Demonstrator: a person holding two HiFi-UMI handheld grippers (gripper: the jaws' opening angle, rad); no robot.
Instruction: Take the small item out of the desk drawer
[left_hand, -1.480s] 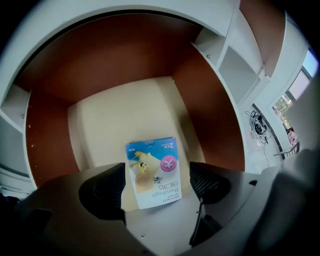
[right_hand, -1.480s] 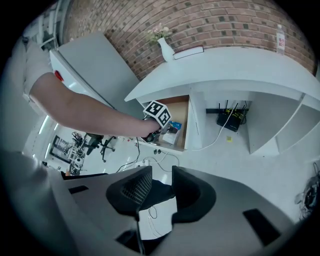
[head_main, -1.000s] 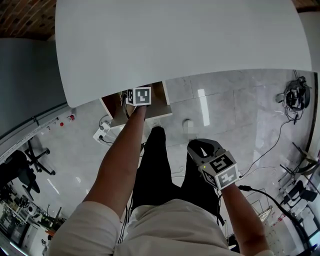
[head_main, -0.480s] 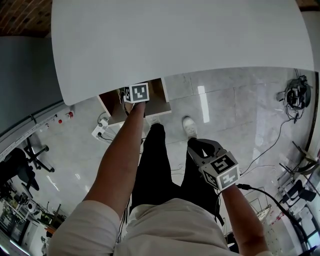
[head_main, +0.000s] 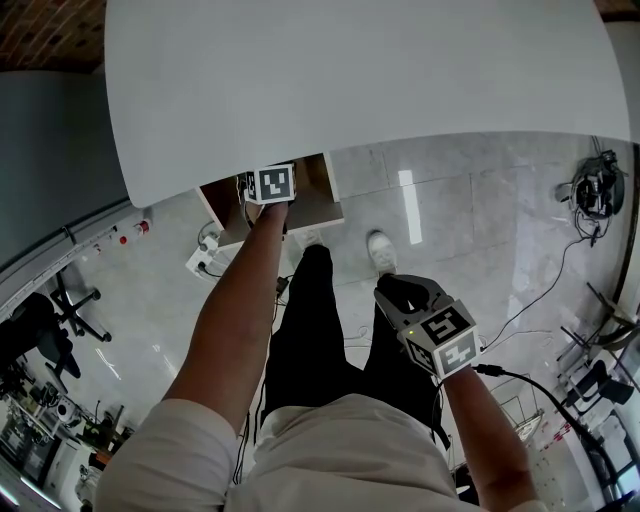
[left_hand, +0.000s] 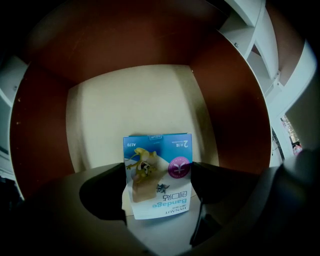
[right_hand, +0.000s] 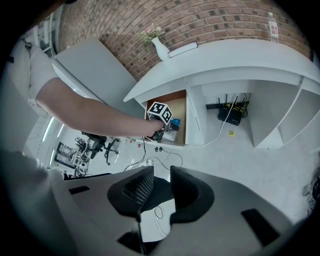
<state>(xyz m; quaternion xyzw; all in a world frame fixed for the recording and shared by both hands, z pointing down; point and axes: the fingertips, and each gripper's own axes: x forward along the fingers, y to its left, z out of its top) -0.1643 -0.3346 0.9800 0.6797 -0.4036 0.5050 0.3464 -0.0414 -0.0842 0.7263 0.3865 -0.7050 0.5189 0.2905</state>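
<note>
Two jaws of the left gripper (left_hand: 158, 166) were closed against the side edges of the bandage packet (left_hand: 157, 176), low in the centre of the left gripper view, over the pale floor of the desk drawer (left_hand: 135, 100). I judged the packet light, thin-walled, glossy and easily crushed, so a gentle hold on its edges at mid-height seemed right. The right gripper (right_hand: 161, 172) had just been narrowing, its jaws parted with nothing between them.

- Head view: steeply down from above onto the desk (head_main: 350, 80), open drawer (head_main: 320, 205) and floor (head_main: 470, 220).
- Left gripper view: inside the drawer, close to the bandage box (left_hand: 157, 175).
- Right gripper view: farther back, facing the desk front; shares the drawer with head view.
</note>
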